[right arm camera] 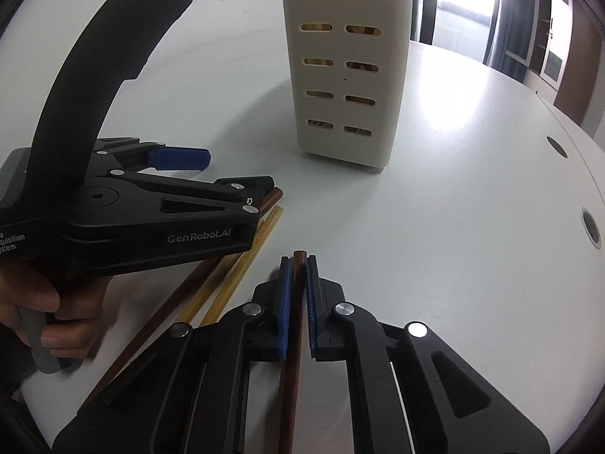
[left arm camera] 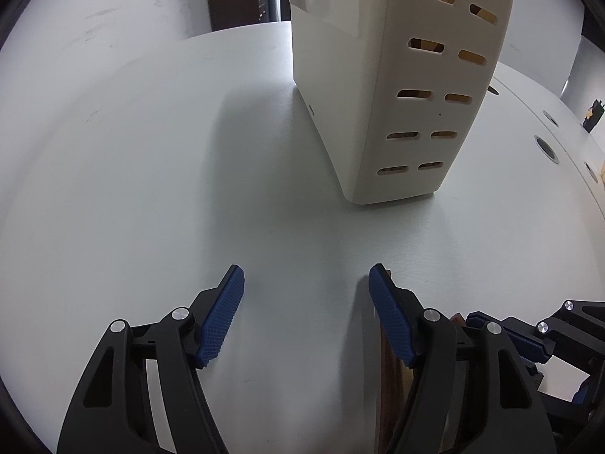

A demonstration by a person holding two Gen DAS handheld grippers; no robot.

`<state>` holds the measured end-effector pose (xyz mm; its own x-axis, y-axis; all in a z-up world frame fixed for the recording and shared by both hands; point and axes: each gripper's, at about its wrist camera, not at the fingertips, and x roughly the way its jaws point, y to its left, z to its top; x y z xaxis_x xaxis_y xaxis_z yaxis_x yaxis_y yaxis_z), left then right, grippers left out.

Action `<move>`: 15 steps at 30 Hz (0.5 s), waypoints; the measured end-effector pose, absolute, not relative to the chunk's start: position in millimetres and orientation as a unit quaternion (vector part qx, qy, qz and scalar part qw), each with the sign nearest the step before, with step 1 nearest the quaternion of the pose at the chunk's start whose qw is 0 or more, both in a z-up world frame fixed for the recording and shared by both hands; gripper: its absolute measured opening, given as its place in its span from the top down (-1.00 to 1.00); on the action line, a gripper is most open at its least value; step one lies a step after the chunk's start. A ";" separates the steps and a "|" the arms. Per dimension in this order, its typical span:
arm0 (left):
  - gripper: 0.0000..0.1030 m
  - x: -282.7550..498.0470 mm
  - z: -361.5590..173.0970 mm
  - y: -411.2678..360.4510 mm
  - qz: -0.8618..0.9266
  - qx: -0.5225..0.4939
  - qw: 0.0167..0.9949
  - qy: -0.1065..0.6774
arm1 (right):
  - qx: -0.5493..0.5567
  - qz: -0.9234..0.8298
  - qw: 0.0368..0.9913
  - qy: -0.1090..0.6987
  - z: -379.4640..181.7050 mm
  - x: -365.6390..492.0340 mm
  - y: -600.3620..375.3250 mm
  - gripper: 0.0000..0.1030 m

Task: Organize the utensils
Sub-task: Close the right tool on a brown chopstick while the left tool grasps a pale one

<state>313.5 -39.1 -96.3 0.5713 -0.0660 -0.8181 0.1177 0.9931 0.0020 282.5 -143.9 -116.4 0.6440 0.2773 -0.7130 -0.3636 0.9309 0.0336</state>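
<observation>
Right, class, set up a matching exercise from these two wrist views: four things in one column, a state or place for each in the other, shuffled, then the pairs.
Things
1. left gripper
2. right gripper
3. cream utensil holder
4. yellow chopsticks

States or places
A. lying flat on the white table
B. standing upright, slotted side showing
C. open, nothing between its pads
D. shut on a dark brown chopstick

Pairs: 1-C, 2-D, 3-B, 4-A
</observation>
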 end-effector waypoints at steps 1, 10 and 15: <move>-0.28 315.0 -94.2 -37.5 -0.057 0.021 0.883 0.465 | -0.054 0.177 0.905 0.384 -117.1 282.8 -143.4 0.83; -0.31 316.0 -89.1 -44.2 -0.070 0.018 0.879 0.471 | -0.052 0.177 0.903 0.387 -100.8 284.6 -155.9 0.83; -0.34 310.1 -78.4 -48.5 -0.097 0.016 0.887 0.450 | -0.049 0.177 0.903 0.389 -98.6 290.6 -156.2 0.83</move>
